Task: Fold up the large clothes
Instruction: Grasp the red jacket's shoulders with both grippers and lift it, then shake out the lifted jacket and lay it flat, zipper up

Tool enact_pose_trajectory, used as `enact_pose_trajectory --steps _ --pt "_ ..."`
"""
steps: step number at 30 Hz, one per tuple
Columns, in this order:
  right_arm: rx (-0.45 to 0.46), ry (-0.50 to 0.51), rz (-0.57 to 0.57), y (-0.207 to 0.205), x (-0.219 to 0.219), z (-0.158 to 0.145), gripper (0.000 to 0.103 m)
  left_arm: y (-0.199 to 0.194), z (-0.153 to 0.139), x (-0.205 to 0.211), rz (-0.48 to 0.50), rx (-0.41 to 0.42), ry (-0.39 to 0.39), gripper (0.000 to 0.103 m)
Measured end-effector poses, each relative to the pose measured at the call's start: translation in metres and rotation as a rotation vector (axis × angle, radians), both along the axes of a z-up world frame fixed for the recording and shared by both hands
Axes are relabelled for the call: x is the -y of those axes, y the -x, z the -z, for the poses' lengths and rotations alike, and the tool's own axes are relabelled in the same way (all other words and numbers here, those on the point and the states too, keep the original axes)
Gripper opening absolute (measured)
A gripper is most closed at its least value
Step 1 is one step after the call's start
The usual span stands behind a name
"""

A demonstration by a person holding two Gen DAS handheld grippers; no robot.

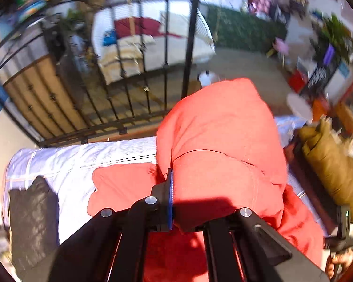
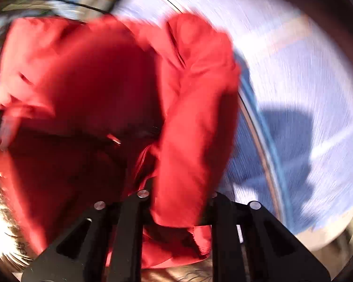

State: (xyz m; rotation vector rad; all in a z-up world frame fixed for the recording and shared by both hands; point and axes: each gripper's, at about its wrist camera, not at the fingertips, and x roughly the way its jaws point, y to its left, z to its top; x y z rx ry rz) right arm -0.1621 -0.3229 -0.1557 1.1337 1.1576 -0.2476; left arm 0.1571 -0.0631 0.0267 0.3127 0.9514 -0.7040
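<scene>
A large red garment hangs lifted above a white cloth-covered table, with part of it still lying on the cloth. My left gripper is shut on a thick bunch of the red fabric; only its left finger with a blue pad shows, the right one is buried in cloth. In the right wrist view the same red garment fills the frame, blurred. My right gripper is shut on a fold of it, fingertips hidden by fabric.
A black iron gate stands behind the table. An olive cushion lies at the right. A dark shadow falls on the cloth at the left. The white cloth spreads to the right in the right wrist view.
</scene>
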Motion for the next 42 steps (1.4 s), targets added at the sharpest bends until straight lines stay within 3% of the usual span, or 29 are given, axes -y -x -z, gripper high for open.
enact_pose_trajectory --steps 6,9,13,16,17,18,19,20,21,22,23,25,27,28,29,31,33,35,39,42 --pt "0.248 0.199 -0.024 -0.016 0.023 -0.128 0.011 0.068 -0.131 -0.079 -0.095 0.212 0.185 0.003" --pt "0.394 0.341 -0.087 -0.030 0.031 -0.204 0.010 0.095 -0.175 -0.114 -0.135 0.251 0.262 0.003" --pt "0.542 0.426 -0.118 -0.066 0.049 -0.285 0.010 0.117 -0.209 -0.146 -0.176 0.289 0.316 0.003" --pt "0.571 0.405 -0.148 -0.126 0.056 -0.308 0.016 0.108 -0.209 -0.176 -0.295 0.269 0.340 0.003" --pt "0.560 0.400 -0.152 -0.144 0.048 -0.307 0.019 0.100 -0.205 -0.195 -0.334 0.237 0.351 0.003" --pt "0.541 0.394 -0.164 -0.161 0.046 -0.296 0.033 0.085 -0.190 -0.207 -0.397 0.184 0.357 0.003" --pt "0.511 0.383 -0.184 -0.180 0.037 -0.284 0.067 0.074 -0.177 -0.219 -0.446 0.154 0.341 0.004" --pt "0.464 0.356 -0.178 -0.195 0.033 -0.270 0.086 0.055 -0.154 -0.232 -0.520 0.100 0.298 0.004" --pt "0.458 0.310 -0.145 -0.194 0.029 -0.258 0.098 0.037 -0.127 -0.246 -0.599 0.037 0.266 0.004" --pt "0.464 0.254 -0.104 -0.197 0.030 -0.243 0.098 0.023 -0.106 -0.258 -0.651 0.008 0.242 0.007" --pt "0.424 0.196 -0.061 -0.199 0.026 -0.220 0.098 0.009 -0.075 -0.265 -0.692 -0.015 0.170 0.011" --pt "0.326 0.117 -0.102 -0.200 0.009 -0.174 0.098 -0.014 -0.019 -0.275 -0.768 -0.091 -0.005 0.044" --pt "0.238 0.111 -0.157 -0.181 -0.007 -0.131 0.098 -0.024 0.040 -0.286 -0.807 -0.196 -0.097 0.046" --pt "0.198 0.121 -0.168 -0.172 -0.015 -0.118 0.098 -0.023 0.055 -0.296 -0.832 -0.227 -0.068 0.048" --pt "0.132 0.147 -0.195 -0.151 -0.020 -0.090 0.098 -0.017 0.066 -0.305 -0.852 -0.255 -0.012 0.054" --pt "0.022 0.210 -0.217 -0.114 -0.022 -0.052 0.098 -0.005 0.080 -0.323 -0.918 -0.288 0.044 0.076" --pt "-0.068 0.252 -0.213 -0.079 -0.018 -0.026 0.098 0.005 0.084 -0.333 -0.960 -0.274 0.031 0.077" --pt "-0.165 0.249 -0.175 -0.031 -0.009 0.003 0.098 0.011 0.090 -0.336 -0.936 -0.262 -0.007 0.080" --pt "-0.196 0.136 -0.058 0.029 0.012 0.023 0.098 0.022 0.106 -0.313 -0.809 -0.244 -0.085 0.085" --pt "-0.162 0.047 -0.057 0.030 0.001 0.023 0.098 0.032 0.122 -0.282 -0.719 -0.261 -0.097 0.085"
